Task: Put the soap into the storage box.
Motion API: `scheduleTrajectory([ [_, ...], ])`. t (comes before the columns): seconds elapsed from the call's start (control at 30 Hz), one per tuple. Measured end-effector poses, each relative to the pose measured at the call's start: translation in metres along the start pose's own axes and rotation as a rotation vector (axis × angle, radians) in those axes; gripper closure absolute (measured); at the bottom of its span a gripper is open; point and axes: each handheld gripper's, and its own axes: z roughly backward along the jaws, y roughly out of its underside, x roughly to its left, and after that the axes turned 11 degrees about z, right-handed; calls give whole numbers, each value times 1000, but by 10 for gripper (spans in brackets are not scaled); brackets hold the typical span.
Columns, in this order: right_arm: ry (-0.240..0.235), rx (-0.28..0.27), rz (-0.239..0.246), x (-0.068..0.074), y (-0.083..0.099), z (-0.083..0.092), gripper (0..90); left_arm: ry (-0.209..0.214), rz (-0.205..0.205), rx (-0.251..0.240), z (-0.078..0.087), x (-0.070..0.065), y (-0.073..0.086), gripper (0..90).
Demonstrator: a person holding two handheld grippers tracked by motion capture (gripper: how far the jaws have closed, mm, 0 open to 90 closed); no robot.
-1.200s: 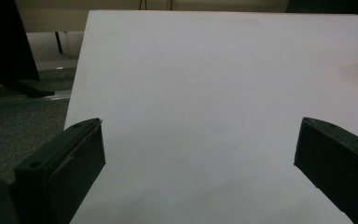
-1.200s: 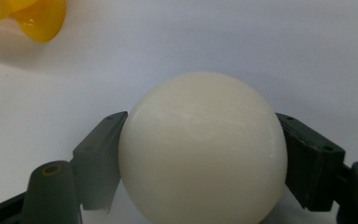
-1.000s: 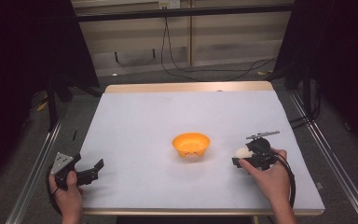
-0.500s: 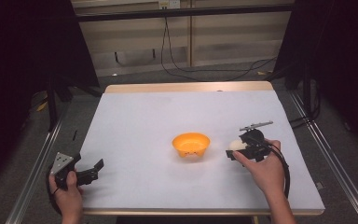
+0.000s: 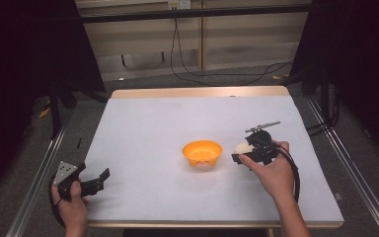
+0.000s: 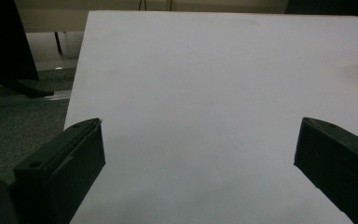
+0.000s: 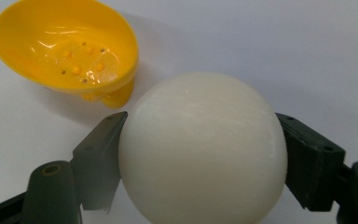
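Note:
An orange-yellow bowl (image 5: 202,152) stands empty near the middle of the white table (image 5: 177,118); the right gripper view shows its small drain holes (image 7: 70,46). Just right of the bowl, my right gripper (image 5: 242,150) is shut on a white ball (image 5: 243,147), held a little above the table. In the right gripper view the ball (image 7: 203,149) sits squeezed between both jaws, with the bowl ahead and to the left. My left gripper (image 5: 98,180) rests open at the table's front left corner, nothing between its jaws (image 6: 200,154).
Metal rails (image 5: 39,173) run along both sides of the table. Cables (image 5: 197,69) lie on the floor beyond the far edge. Dark curtains (image 5: 24,59) flank the scene.
My right gripper has carried the white ball up and leftward, closer to the bowl. The left gripper has stayed put.

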Motion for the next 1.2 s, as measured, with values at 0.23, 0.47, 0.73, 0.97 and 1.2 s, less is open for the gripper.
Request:
scheduleTrajectory([
  [0.23, -23, -7, 18, 6, -14, -1, 236, 3, 7, -1, 0, 0, 0, 16],
  [0.47, -27, -9, 31, 12, -24, -2, 235, 3, 8, -1, 0, 0, 0, 15],
  [0.73, -37, -18, 46, 20, -36, -5, 236, 5, 9, -1, 0, 0, 0, 15],
  [0.97, -54, -26, 54, 28, -47, -8, 236, 5, 10, -2, 0, 0, 0, 15],
  [1.2, -62, -24, 66, 33, -53, -10, 236, 4, 9, -1, 0, 0, 0, 15],
])
